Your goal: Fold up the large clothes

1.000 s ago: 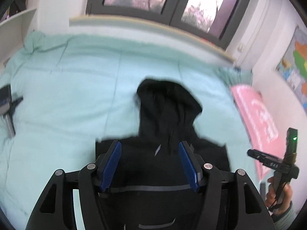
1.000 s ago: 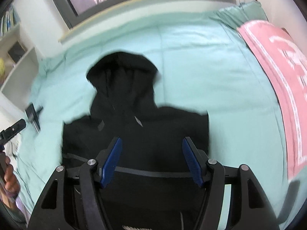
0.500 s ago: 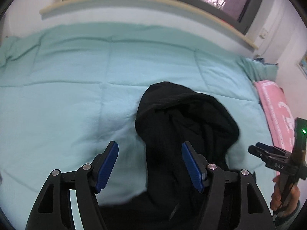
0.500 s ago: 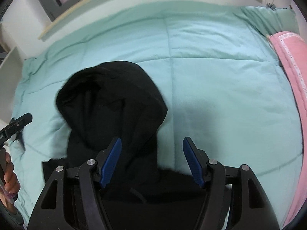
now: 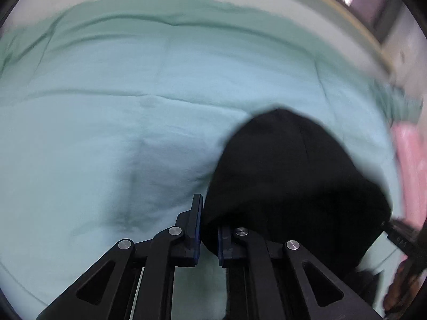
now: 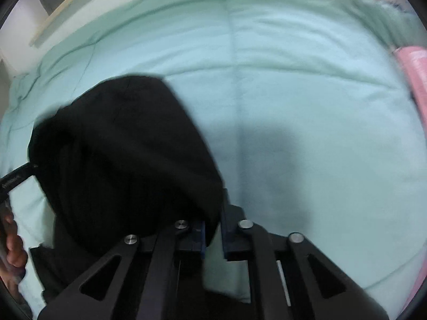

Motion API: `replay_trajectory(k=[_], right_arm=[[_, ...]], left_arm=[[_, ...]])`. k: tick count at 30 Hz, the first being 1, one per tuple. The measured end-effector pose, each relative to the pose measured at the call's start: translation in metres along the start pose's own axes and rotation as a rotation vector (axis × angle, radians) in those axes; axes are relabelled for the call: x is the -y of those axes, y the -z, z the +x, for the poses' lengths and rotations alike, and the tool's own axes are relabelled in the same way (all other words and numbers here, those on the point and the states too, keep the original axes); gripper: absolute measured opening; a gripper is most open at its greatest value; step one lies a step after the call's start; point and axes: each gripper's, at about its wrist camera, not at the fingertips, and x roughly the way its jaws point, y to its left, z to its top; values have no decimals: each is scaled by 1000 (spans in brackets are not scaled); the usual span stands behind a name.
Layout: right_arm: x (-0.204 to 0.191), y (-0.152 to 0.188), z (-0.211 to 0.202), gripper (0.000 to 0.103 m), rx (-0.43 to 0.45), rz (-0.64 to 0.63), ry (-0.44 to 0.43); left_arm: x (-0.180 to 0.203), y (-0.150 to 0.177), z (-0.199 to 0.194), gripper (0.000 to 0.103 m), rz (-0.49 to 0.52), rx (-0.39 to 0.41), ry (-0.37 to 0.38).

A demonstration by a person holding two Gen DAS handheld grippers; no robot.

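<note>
Since a second ago: both grippers have dropped from above the spread hoodie to its hood, and their jaws have just been closing with black cloth between them.
Left gripper: pinched narrow on the hood's left edge; cloth sits between the blue pads.
Right gripper: likewise nearly closed, clamped on the hood's right edge.
Hoodie: black, lying on the quilt; the hood fills the near view, the body is mostly hidden under the gripper frames.
Meaning: I judge the grasp for the hood fold made; the next move would likely be to carry the hood down over the body, both sides kept level.
Count: 1 hoodie, 1 mint quilt, 2 grippers, 1 pink cloth at the right edge.
Blur: strong at the rims, so finer detail there is unclear.
</note>
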Motion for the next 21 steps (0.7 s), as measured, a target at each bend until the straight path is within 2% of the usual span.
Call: replay_trajectory(k=[2, 3, 4, 6, 9, 11, 13, 16, 18, 19, 20, 21], right_arm=[[10, 5, -26, 6, 41, 39, -62], [10, 10, -39, 6, 60, 26, -85], [7, 15, -45, 6, 75, 3, -82], [2, 25, -40, 7, 72, -38, -55], [8, 38, 24, 7, -57, -47, -53], [13, 44, 60, 7, -135, -61, -62], [21, 45, 77, 8, -169, -10, -95], [27, 40, 63, 16, -173, -5, -121], [32, 43, 41, 36, -168, -27, -106], [34, 44, 33, 40, -162, -38, -107], [37, 47, 20, 43, -157, -48, -120], [39, 49, 9, 43, -151, -56, -139]], left_arm=[[-18, 7, -31, 9, -64, 43, 146], [-20, 15, -50, 10, -68, 62, 191], [-20, 19, -58, 10, -57, 66, 192], [-22, 31, -56, 12, -25, 39, 154], [-41, 41, 9, 12, -54, -134, 71], [-45, 50, 53, 13, -24, -197, 54], [-39, 54, 62, 16, 33, -171, 46], [-36, 55, 52, 17, 61, -159, 42], [-36, 57, 31, 27, 76, -140, 33], [-37, 60, 16, 32, 86, -124, 35], [-36, 64, -1, 44, 99, -107, 35], [-36, 64, -15, 46, 111, -92, 33]])
